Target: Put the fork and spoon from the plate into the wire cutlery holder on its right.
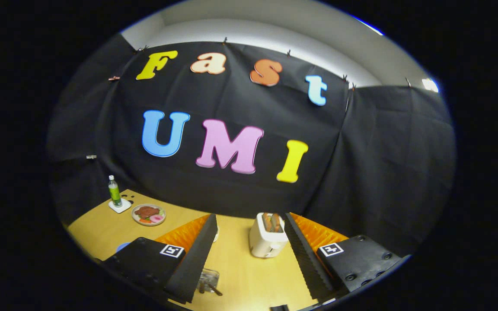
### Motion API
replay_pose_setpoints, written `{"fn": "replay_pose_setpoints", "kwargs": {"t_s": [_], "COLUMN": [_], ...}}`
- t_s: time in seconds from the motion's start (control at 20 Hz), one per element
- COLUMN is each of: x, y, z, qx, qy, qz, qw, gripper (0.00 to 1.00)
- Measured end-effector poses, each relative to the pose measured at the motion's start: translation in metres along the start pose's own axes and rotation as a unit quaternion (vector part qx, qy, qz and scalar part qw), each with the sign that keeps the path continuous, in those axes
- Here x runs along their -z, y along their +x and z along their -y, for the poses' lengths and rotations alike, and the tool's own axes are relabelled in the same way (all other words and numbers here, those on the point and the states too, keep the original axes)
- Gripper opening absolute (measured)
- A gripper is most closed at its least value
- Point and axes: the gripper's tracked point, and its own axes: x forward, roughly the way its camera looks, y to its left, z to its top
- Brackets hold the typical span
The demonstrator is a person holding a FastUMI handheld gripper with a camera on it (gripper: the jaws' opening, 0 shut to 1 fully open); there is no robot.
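My gripper is held high over a wooden table with its fingers wide apart and nothing between the pads. Low down beside the left finger sits a small shiny holder with a dark handle poking out; the finger hides part of it. A sliver of something white peeks out behind the same finger's tip. I cannot make out a fork or spoon.
A white toaster with two slices in it stands just ahead, between the fingers. Far left are a plate of food and a green bottle on a white coaster. A blue object shows by the left finger's base.
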Motion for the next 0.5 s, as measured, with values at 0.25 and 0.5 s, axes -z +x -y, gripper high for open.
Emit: {"fn": "replay_pose_setpoints", "kwargs": {"t_s": [0.25, 0.5], "x": [-0.035, -0.036], "y": [-0.033, -0.035], "z": [-0.037, -0.046], "qx": [-0.012, -0.033], "qy": [0.0, 0.025], "qz": [0.047, 0.043], "qw": [0.999, 0.998], "gripper": [0.98, 0.98]}}
